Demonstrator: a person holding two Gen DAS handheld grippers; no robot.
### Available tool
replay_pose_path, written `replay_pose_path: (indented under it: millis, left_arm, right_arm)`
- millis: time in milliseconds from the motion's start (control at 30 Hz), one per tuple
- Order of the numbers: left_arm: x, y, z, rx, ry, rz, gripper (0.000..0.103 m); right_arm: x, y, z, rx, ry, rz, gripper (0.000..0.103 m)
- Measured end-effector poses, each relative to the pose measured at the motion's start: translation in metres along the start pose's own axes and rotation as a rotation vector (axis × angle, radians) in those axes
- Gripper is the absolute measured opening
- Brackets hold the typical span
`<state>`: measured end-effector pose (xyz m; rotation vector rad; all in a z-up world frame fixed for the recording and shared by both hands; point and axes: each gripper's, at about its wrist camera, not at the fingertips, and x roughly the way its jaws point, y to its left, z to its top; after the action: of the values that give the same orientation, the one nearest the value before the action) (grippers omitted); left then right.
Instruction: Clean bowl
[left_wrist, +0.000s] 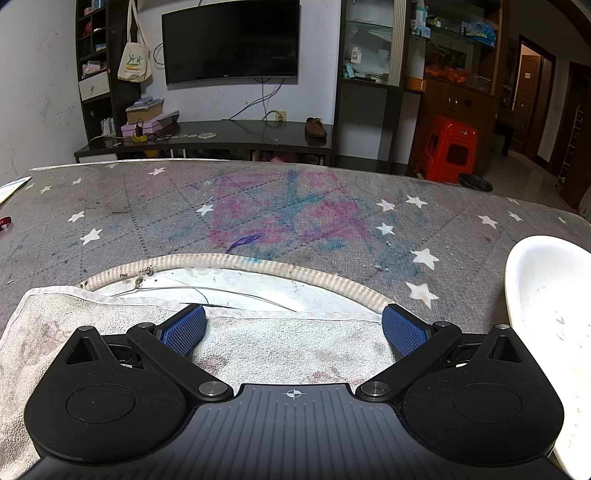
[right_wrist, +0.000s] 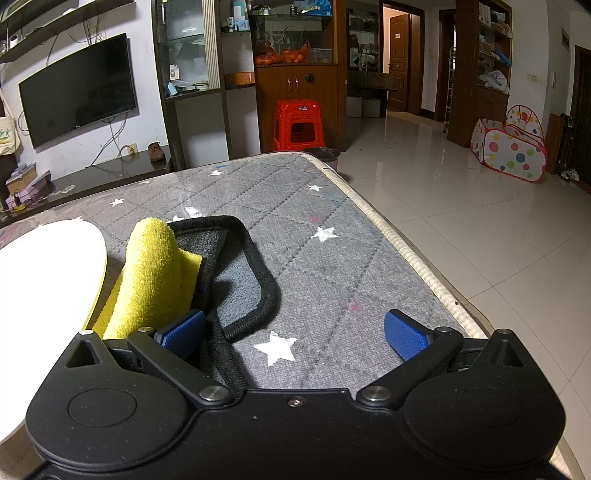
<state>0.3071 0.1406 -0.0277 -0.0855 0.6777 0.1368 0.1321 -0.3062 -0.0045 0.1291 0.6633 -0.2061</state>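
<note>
Left gripper (left_wrist: 293, 326): fingers spread wide with nothing between them, hovering over a white towel (left_wrist: 288, 343) that bears faint reddish stains.
White towel: lies on the grey star-print cover (left_wrist: 155, 214), its far hem across a pale oval patch edged with ribbed trim.
Bowl (left_wrist: 546, 310): white, just right of the towel at the left camera's right edge; specks and smears show on its inner surface. In the right wrist view it sits at the far left (right_wrist: 48, 277).
Right gripper (right_wrist: 293, 330): also wide apart and empty, above bare cover, to the right of the bowl.
Yellow cloth (right_wrist: 155, 277): bunched upright, touching the bowl's right side.
Grey mat (right_wrist: 236, 277): black-bound, just beyond the yellow cloth, away from the bowl; its near edge passes by the right gripper's left fingertip.
Red stool (right_wrist: 299, 123): on the floor well beyond the bowl.
</note>
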Motion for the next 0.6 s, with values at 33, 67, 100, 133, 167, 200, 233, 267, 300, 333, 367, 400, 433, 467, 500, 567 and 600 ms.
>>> replay_pose_path:
  millis: [33,67,100,133,167,200,233,267,300,333,367,400,433,467,500,567,600]
  left_arm:
    - [0.0,0.0001,0.0,0.0,0.0,0.0,0.103]
    - [0.0,0.0,0.0,0.0,0.0,0.0,0.103]
    - [0.0,0.0001,0.0,0.0,0.0,0.0,0.103]
    - [0.0,0.0002,0.0,0.0,0.0,0.0,0.103]
    - [0.0,0.0001,0.0,0.0,0.0,0.0,0.103]
    - [0.0,0.0001,0.0,0.0,0.0,0.0,0.103]
    - [0.0,0.0,0.0,0.0,0.0,0.0,0.103]
    - [0.0,0.0001,0.0,0.0,0.0,0.0,0.103]
    - [-0.0001,0.0004,0.0,0.0,0.0,0.0,0.103]
    - [-0.0001,0.0003,0.0,0.0,0.0,0.0,0.103]
    - [0.0,0.0001,0.0,0.0,0.0,0.0,0.103]
    - [0.0,0.0001,0.0,0.0,0.0,0.0,0.103]
    - [0.0,0.0001,0.0,0.0,0.0,0.0,0.103]
    - [-0.0001,0.0002,0.0,0.0,0.0,0.0,0.103]
    - [-0.0001,0.0003,0.0,0.0,0.0,0.0,0.103]
    - [0.0,-0.0001,0.0,0.0,0.0,0.0,0.103]
    - [0.0001,-0.0002,0.0,0.0,0.0,0.0,0.103]
  right_arm:
    - [0.0003,0.0007,0.0,0.0,0.0,0.0,0.103]
    - [-0.0001,0.0002,-0.0001,0.0,0.0,0.0,0.103]
    - [-0.0002,0.0,-0.0002,0.0,0.0,0.0,0.103]
    - [0.0005,0.0014,0.0,0.0,0.0,0.0,0.103]
    - [-0.0004,0.0001,-0.0002,0.0,0.0,0.0,0.103]
    - [-0.0004,0.0002,-0.0002,0.0,0.0,0.0,0.103]
    - [-0.0002,0.0005,-0.0002,0.001,0.0,0.0,0.103]
    - [0.0006,0.0024,0.0001,0.001,0.0,0.0,0.103]
    - [0.0006,0.0024,0.0001,0.001,0.0,-0.001,0.103]
    - [0.0001,0.0015,0.0,0.001,0.0,0.0,0.103]
    - [-0.0003,0.0007,-0.0001,0.001,0.0,0.0,0.103]
    - [-0.0001,0.0011,-0.0001,0.001,0.0,0.0,0.103]
    - [0.0001,0.0015,-0.0001,0.001,0.0,0.0,0.103]
    - [0.0003,0.0019,0.0,0.001,0.0,-0.001,0.103]
    - [0.0,0.0016,-0.0001,0.001,0.0,-0.001,0.103]
    - [0.0008,0.0028,0.0,0.001,0.0,-0.001,0.103]
    - [0.0004,0.0022,-0.0001,0.001,0.0,-0.001,0.103]
